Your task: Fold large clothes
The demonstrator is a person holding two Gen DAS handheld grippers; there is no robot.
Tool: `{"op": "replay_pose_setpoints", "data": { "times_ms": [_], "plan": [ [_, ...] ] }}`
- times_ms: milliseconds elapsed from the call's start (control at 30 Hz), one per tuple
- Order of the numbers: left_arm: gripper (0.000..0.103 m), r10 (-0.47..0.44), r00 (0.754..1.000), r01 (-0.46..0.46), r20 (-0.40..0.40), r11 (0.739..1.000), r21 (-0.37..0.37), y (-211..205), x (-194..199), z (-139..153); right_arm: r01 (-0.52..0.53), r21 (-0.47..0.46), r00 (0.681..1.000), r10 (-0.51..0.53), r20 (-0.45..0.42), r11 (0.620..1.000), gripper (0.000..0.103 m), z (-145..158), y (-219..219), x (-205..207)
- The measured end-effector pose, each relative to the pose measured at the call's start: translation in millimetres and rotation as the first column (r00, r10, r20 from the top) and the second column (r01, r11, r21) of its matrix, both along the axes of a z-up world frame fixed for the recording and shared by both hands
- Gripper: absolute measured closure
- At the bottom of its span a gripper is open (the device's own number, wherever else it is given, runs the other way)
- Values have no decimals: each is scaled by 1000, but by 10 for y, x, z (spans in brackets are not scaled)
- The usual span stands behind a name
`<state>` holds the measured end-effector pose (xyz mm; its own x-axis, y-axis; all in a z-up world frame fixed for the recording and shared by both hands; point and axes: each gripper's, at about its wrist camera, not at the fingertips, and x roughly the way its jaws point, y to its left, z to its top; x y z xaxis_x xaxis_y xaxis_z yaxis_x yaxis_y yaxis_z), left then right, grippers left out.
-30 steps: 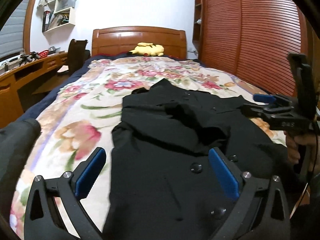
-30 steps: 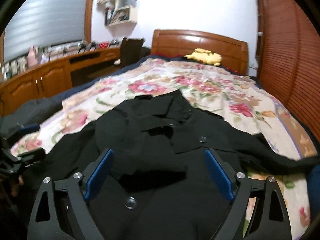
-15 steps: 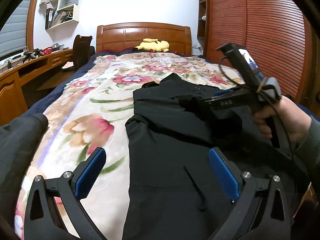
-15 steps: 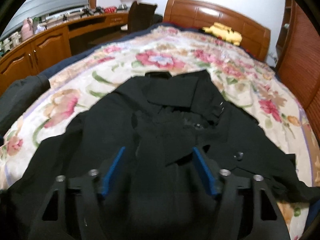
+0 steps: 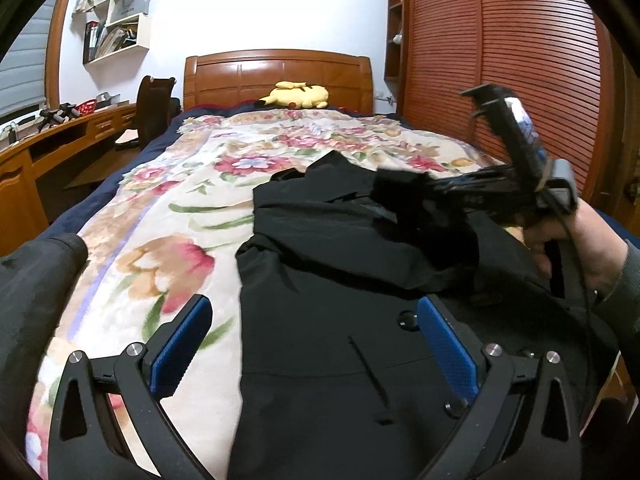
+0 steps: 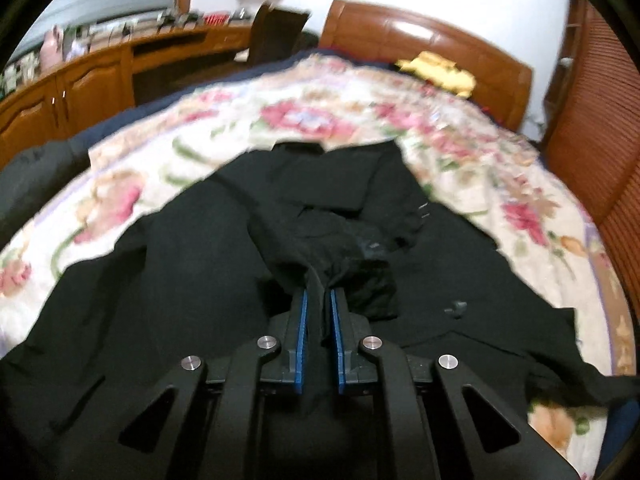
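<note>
A large black coat (image 5: 328, 320) with buttons lies spread on the floral blanket (image 5: 168, 216), collar toward the headboard. My left gripper (image 5: 316, 344) hangs open over the coat's lower front, its blue pads (image 5: 180, 344) wide apart with nothing pinched. My right gripper (image 6: 319, 294) is closing, its pads pressed on a bunched fold of the coat (image 6: 160, 300) near the chest. In the left wrist view the right gripper (image 5: 400, 188) reaches in from the right, held by a hand (image 5: 568, 240), with fabric lifted at its tip.
A yellow plush toy (image 5: 296, 96) lies by the wooden headboard (image 5: 276, 72). A slatted wardrobe (image 5: 520, 80) runs along the right, and a desk (image 5: 48, 148) and chair (image 5: 154, 108) stand on the left. Another dark garment (image 5: 36, 288) lies at the bed's near left edge.
The right gripper came in over the coat from the right and went from wide open to shut on a fold of fabric. The left gripper kept still and open.
</note>
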<state>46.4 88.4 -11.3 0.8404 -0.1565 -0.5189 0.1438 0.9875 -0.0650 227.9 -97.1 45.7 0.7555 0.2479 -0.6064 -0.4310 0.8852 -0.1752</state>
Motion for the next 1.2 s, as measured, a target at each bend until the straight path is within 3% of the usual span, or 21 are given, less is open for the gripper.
{"op": "replay_pose_setpoints", "data": {
  "times_ms": [233,433,667,767,967,1200],
  "plan": [
    [1,-41,999,41,19,999,-21,-164,-40,38,78,114,990,-91,110,990,92,85,-644,-757],
    [1,-75,997,75,22,997,-25,-310,-43,47,137,151,986,-149,76,979,90,-144,-1008,-1248],
    [1,-100,995,101,28,994,-29,-447,-66,64,179,129,983,-183,26,975,53,-256,-1254,-1682],
    [1,-99,995,100,31,994,-36,-494,-52,71,192,123,981,-195,14,974,49,-223,-1350,-1814],
    [1,-109,993,110,32,993,-35,-627,-25,66,211,101,975,-217,50,972,49,-40,-1342,-1975],
    [1,-126,992,126,28,992,-24,-803,11,50,217,115,970,-227,82,969,49,-58,-1385,-2047]
  ]
}}
